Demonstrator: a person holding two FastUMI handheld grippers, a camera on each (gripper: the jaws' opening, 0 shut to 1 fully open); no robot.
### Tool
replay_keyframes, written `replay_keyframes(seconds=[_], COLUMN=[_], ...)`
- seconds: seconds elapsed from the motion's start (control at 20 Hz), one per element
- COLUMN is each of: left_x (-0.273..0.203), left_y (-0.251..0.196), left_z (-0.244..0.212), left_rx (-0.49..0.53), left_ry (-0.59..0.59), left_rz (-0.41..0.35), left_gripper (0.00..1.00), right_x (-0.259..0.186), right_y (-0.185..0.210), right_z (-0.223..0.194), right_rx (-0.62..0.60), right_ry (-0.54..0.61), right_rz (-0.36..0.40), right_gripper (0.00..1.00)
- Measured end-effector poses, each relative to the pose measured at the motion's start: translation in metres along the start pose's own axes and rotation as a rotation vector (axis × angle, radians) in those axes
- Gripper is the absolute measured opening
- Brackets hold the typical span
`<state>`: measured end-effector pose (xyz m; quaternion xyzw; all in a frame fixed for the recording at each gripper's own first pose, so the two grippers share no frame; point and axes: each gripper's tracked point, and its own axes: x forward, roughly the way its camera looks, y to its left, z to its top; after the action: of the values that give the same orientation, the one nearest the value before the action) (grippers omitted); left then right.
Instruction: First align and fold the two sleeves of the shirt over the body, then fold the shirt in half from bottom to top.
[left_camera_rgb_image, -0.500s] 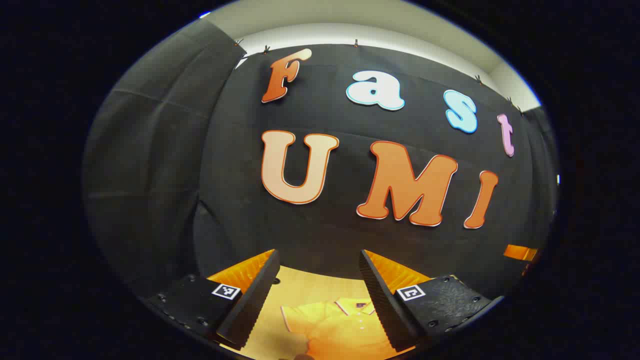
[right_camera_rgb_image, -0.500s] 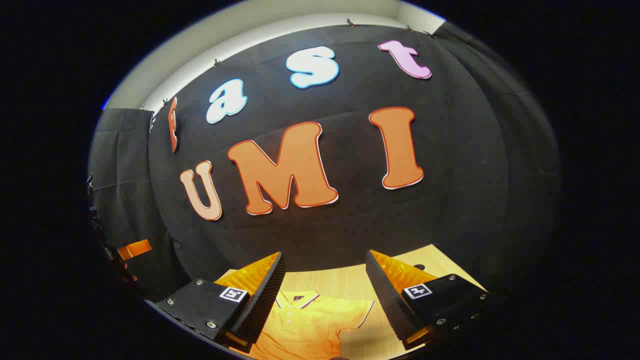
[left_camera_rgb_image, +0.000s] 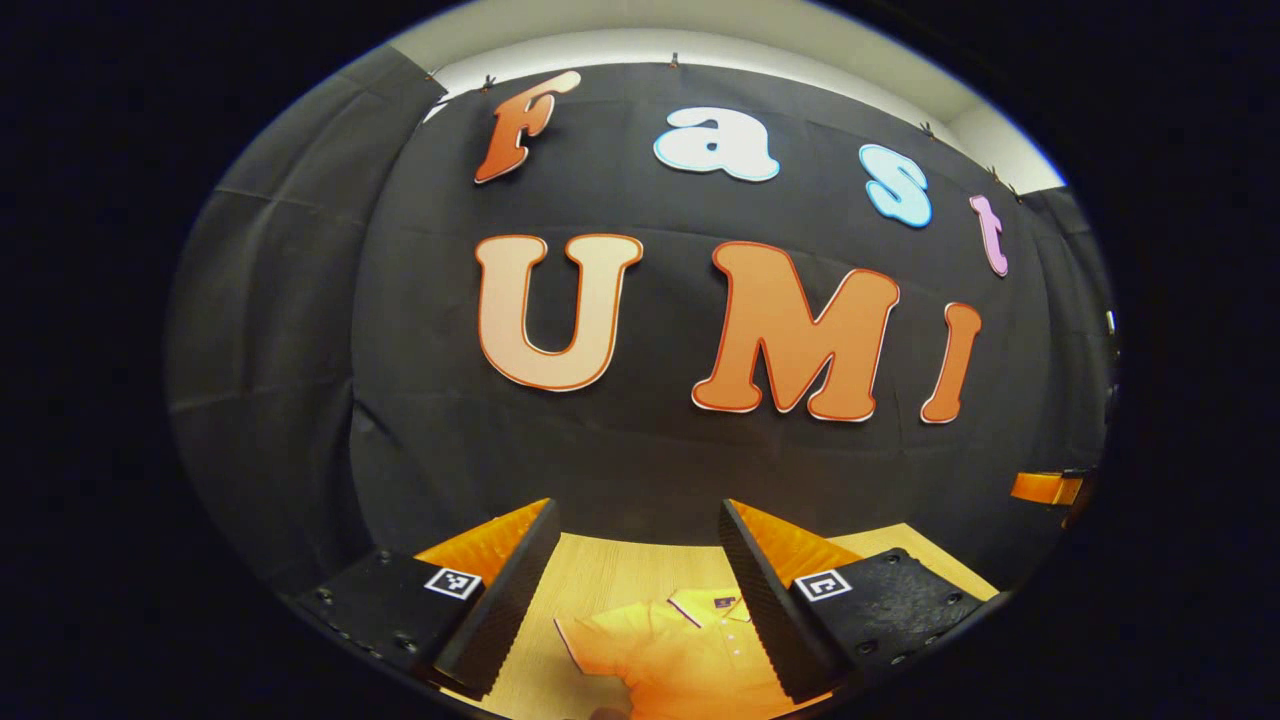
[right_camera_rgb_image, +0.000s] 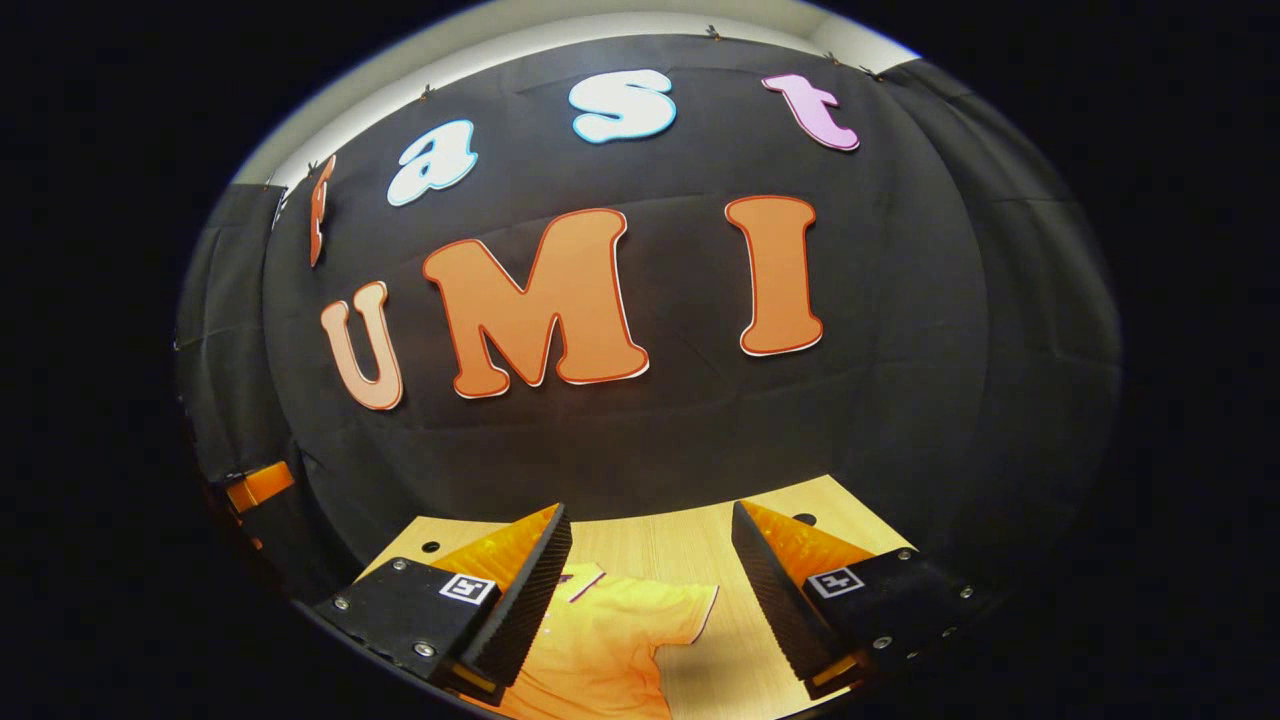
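Observation:
A yellow-orange polo shirt lies flat on the wooden table, collar toward the booth wall. In the left gripper view its collar and one short sleeve show between the fingers of my left gripper, which is open and held above the table. In the right gripper view the shirt shows its other sleeve spread out to the side, below my right gripper, also open with nothing between its fingers. Both grippers hang well above the shirt, touching nothing.
The black cloth wall rises right behind the table's far edge. Small round holes mark the tabletop near its back. An orange part of the other gripper shows at the far right of the left gripper view.
Both grippers have tipped down a little: the wall has slid upward in each view and more of the table and shirt shows. The right view has also shifted rightward over the sleeve.

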<state>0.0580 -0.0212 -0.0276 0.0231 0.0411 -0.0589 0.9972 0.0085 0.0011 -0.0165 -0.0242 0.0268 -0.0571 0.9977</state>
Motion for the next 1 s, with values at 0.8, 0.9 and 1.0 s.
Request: replay_keyframes(seconds=[0.8, 0.9, 1.0], left_x=[0.033, 0.035, 0.037], left_y=[0.008, 0.013, 0.021], left_z=[-0.031, -0.035, -0.042], left_rx=[-0.008, -0.002, -0.002], left_ry=[0.069, 0.078, 0.089], left_rz=[0.011, 0.023, 0.039], left_gripper=[0.98, 0.98, 0.98], right_x=[0.096, 0.116, 0.136], right_y=[-0.029, -0.034, -0.042], right_z=[-0.046, -0.069, -0.096], right_rx=[-0.046, -0.023, -0.032], right_ry=[0.287, 0.377, 0.456], right_rz=[-0.121, -0.12, -0.137], right_gripper=[0.98, 0.98, 0.98])
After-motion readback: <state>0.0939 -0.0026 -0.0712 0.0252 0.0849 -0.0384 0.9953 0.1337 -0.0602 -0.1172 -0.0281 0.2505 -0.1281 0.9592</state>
